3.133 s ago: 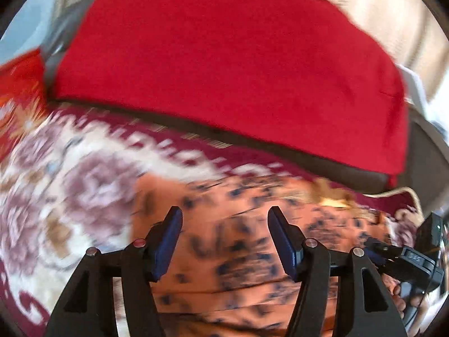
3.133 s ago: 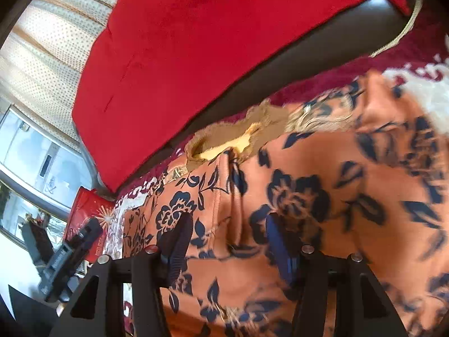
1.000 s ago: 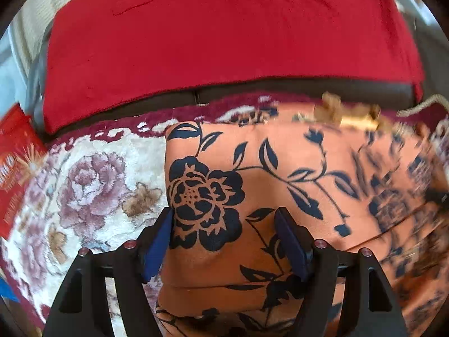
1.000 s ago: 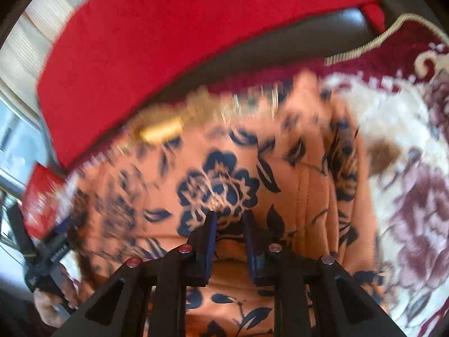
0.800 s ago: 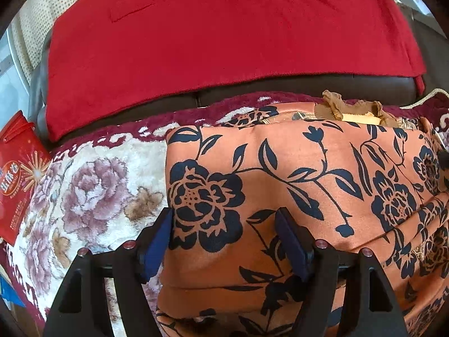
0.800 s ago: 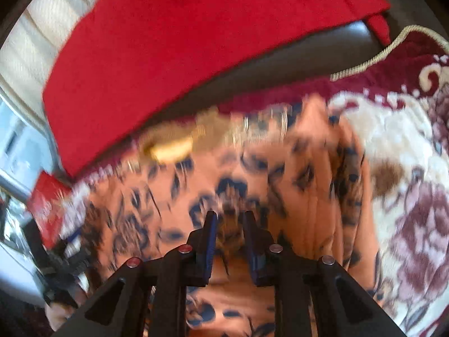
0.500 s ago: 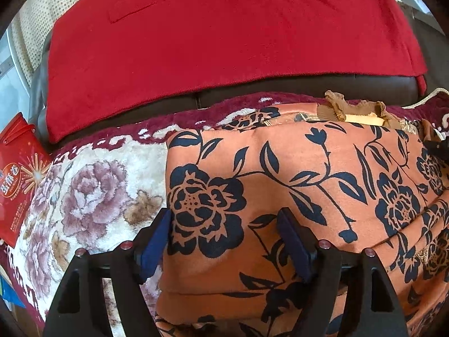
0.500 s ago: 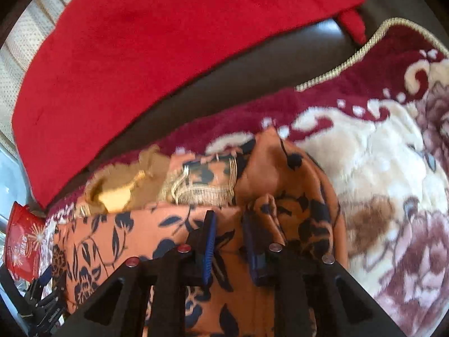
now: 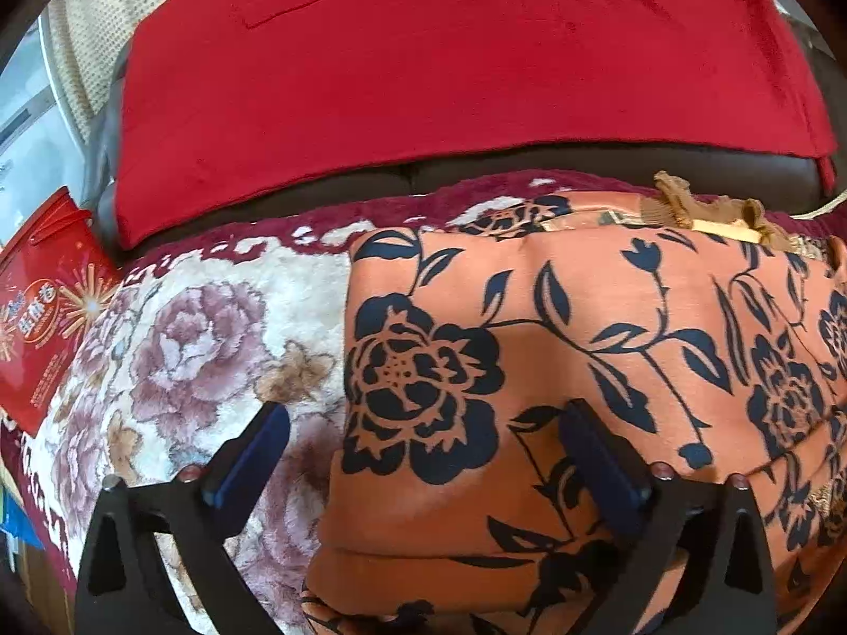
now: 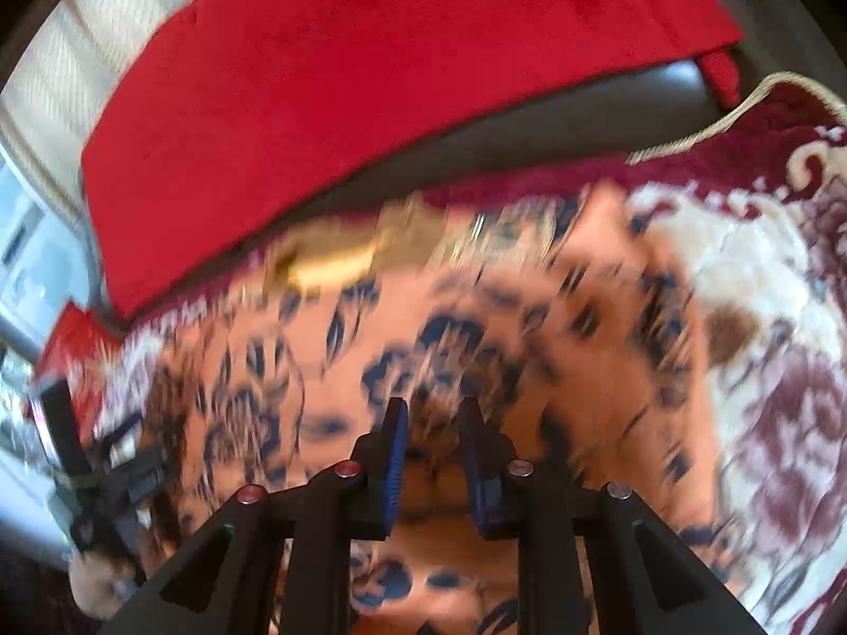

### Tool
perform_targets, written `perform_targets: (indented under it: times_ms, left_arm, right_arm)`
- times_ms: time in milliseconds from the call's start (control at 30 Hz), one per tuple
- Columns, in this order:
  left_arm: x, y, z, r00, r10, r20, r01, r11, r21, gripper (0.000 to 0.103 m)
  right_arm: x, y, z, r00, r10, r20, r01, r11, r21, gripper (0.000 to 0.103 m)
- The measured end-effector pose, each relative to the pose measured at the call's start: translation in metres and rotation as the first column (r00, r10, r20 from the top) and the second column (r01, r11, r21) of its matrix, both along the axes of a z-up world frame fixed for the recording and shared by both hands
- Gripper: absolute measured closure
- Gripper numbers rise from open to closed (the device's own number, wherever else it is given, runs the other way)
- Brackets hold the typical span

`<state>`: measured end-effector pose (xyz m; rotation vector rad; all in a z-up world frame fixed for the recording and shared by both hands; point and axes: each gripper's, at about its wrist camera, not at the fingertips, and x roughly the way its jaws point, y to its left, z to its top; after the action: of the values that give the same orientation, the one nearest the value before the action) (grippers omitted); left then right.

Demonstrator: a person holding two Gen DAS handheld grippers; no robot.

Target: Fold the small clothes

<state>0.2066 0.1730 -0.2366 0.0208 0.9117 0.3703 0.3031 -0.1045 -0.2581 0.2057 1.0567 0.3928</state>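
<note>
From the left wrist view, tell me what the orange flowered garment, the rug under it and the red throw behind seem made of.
Orange flowered garment: thin, smooth woven cloth, perhaps satin-like, judging by its soft sheen, crisp printed flowers and sharp fold edges.
Rug: plush pile, probably synthetic; tufted fibres show and the rose pattern looks fuzzy.
Red throw: velvety fleece or velour, matte, with brushed streaks in the nap.

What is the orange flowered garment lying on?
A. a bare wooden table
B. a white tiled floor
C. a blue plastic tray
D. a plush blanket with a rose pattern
D: in the left wrist view the orange garment lies on a cream and maroon plush blanket printed with large roses, which spreads out past the garment's left edge.
</note>
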Motion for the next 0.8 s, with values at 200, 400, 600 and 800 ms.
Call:
perform_targets:
  times_ms: [200,400,600,800]
  left_arm:
    - [0.004,-0.01,0.009,0.998,0.015,-0.064,-0.01,0.997,0.076,0.0]
    - [-0.019,-0.041,0.046,0.995,-0.1,-0.017,0.101,0.964,0.246,0.0]
    - [-0.027,-0.06,0.033,0.98,-0.198,-0.018,0.199,0.979,0.043,0.0]
    - [-0.019,-0.051,0.008,0.986,-0.16,-0.041,0.157,0.985,-0.065,0.0]
  right_arm:
    - [-0.018,0.017,0.006,0.999,0.036,0.036,-0.033,0.996,-0.082,0.08]
    - [-0.02,0.01,0.026,0.995,0.04,0.092,-0.038,0.999,-0.019,0.08]
    - [-0.03,0.029,0.022,0.995,0.088,0.052,-0.087,0.996,-0.012,0.08]
    - [-0.018,0.026,0.002,0.996,0.092,-0.001,-0.092,0.996,-0.011,0.08]
